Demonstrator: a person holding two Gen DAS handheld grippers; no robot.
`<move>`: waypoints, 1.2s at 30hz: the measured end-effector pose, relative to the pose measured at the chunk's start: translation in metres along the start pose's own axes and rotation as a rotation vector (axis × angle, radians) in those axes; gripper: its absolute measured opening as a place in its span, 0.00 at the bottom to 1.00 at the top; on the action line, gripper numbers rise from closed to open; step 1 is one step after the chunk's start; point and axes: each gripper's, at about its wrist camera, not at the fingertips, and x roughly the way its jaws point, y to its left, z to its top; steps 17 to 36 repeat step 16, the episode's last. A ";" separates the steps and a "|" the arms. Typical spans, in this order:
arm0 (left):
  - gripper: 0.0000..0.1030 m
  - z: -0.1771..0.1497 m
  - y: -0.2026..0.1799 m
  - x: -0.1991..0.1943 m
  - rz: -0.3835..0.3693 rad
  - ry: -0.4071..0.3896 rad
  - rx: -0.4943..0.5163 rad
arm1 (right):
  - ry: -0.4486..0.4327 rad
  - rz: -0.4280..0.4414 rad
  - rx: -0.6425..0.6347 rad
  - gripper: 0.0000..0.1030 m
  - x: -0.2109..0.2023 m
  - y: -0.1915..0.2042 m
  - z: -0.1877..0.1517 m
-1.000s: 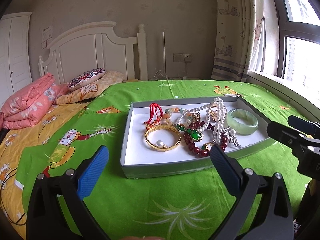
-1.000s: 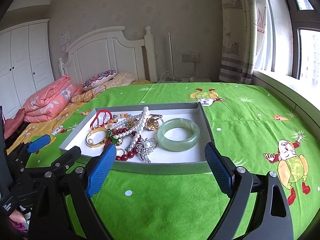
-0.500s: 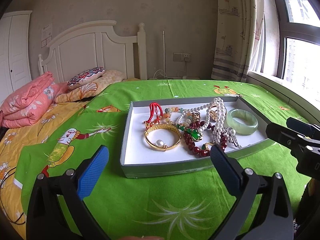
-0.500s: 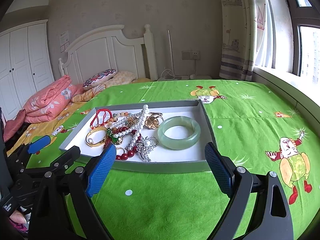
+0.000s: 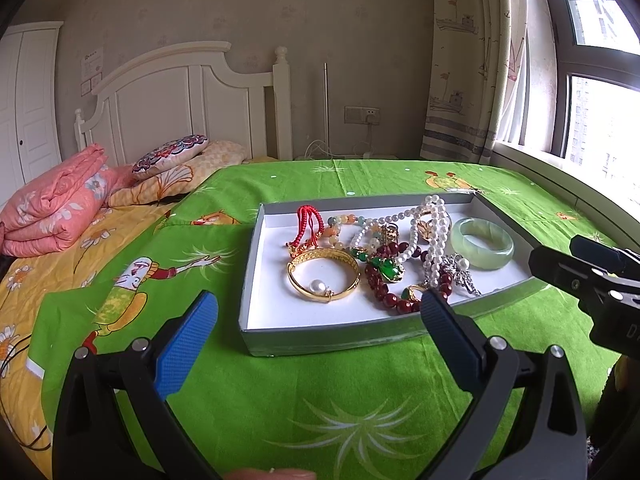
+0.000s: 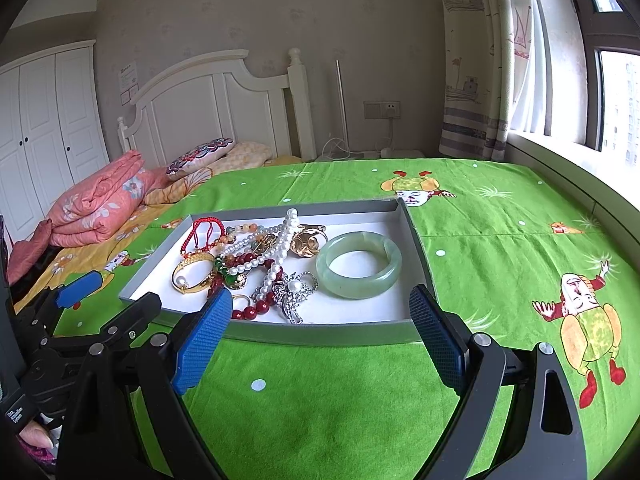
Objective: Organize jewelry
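A grey tray [image 5: 320, 338] [image 6: 320, 334] with a white floor lies on the green bedspread [image 5: 320, 400]. In it are a pale jade bangle [image 5: 482, 248] [image 6: 359, 264], a gold bangle with a pearl [image 5: 323, 274] [image 6: 194, 274], a red cord bracelet [image 5: 310, 226], a pearl strand [image 5: 434, 232] [image 6: 280, 248], dark red beads [image 5: 384, 288] and a silver brooch [image 6: 294, 292], mostly tangled together. My left gripper [image 5: 318, 304] hovers open just before the tray's near wall, holding nothing. My right gripper [image 6: 320, 298] is open and empty too, in front of the tray's right half.
A folded pink quilt [image 5: 56, 208] and pillows [image 5: 172, 156] lie at the left by the white headboard [image 5: 180, 92]. A window sill [image 6: 580, 168] and curtain [image 6: 476, 60] border the bed on the right. White wardrobe doors [image 6: 48, 128] stand far left.
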 end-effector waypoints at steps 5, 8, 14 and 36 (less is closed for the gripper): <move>0.98 0.000 -0.002 0.002 0.018 0.015 0.010 | 0.000 0.001 0.000 0.84 0.000 0.000 0.000; 0.98 -0.001 -0.002 0.002 0.039 0.016 0.015 | 0.010 0.010 -0.001 0.84 0.001 0.000 0.000; 0.98 -0.006 0.005 0.014 0.036 0.213 -0.011 | 0.232 0.016 -0.091 0.84 0.025 0.015 -0.005; 0.98 -0.016 0.007 0.021 0.026 0.322 -0.004 | 0.295 0.022 -0.097 0.84 0.035 0.017 -0.007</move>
